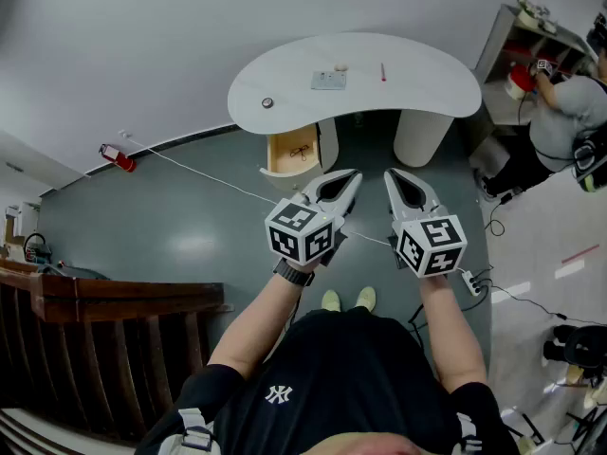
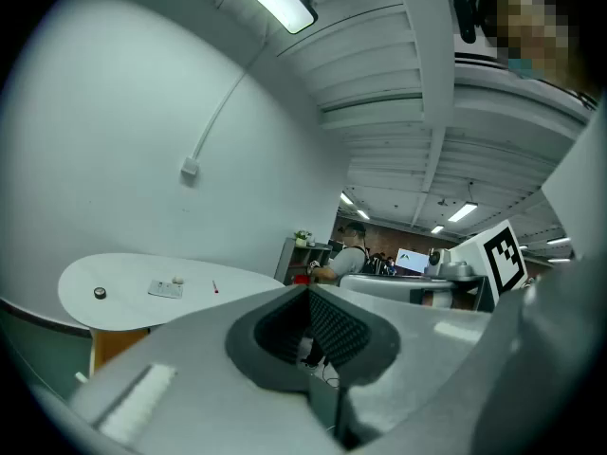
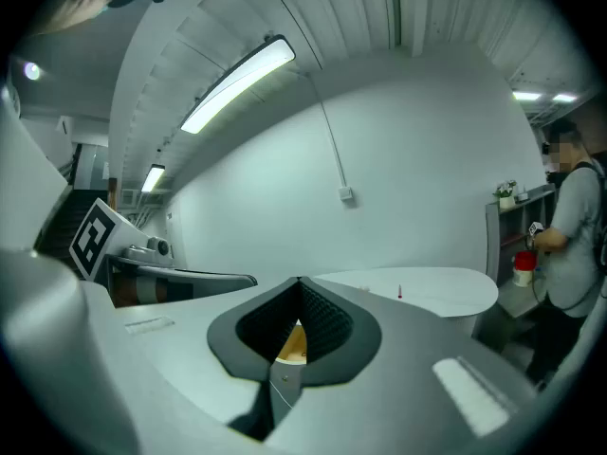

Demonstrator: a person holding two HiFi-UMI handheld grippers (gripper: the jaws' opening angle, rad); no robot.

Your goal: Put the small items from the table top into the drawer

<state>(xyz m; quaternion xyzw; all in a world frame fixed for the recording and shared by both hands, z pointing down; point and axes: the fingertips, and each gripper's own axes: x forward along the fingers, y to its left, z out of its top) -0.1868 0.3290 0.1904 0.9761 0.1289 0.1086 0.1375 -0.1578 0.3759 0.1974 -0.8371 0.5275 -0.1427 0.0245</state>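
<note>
A white curved table (image 1: 427, 88) stands ahead of me. On it lie a small dark round item (image 1: 267, 103), a flat grey packet (image 1: 329, 81), a small beige piece (image 1: 340, 66) and a red pen (image 1: 383, 71). Below the top, a wooden drawer (image 1: 292, 152) is pulled open with a thin dark item inside. My left gripper (image 1: 354, 173) and right gripper (image 1: 390, 173) hover side by side over the floor, well short of the table, both shut and empty. The left gripper view shows the round item (image 2: 100, 293), packet (image 2: 166, 288) and pen (image 2: 215, 288) far off.
A person (image 1: 564, 112) works at a shelf unit at the far right. A white cable (image 1: 204, 173) crosses the green floor from a red object (image 1: 117, 156). A power strip (image 1: 471, 281) lies by my right arm. A wooden railing (image 1: 104, 301) runs at lower left.
</note>
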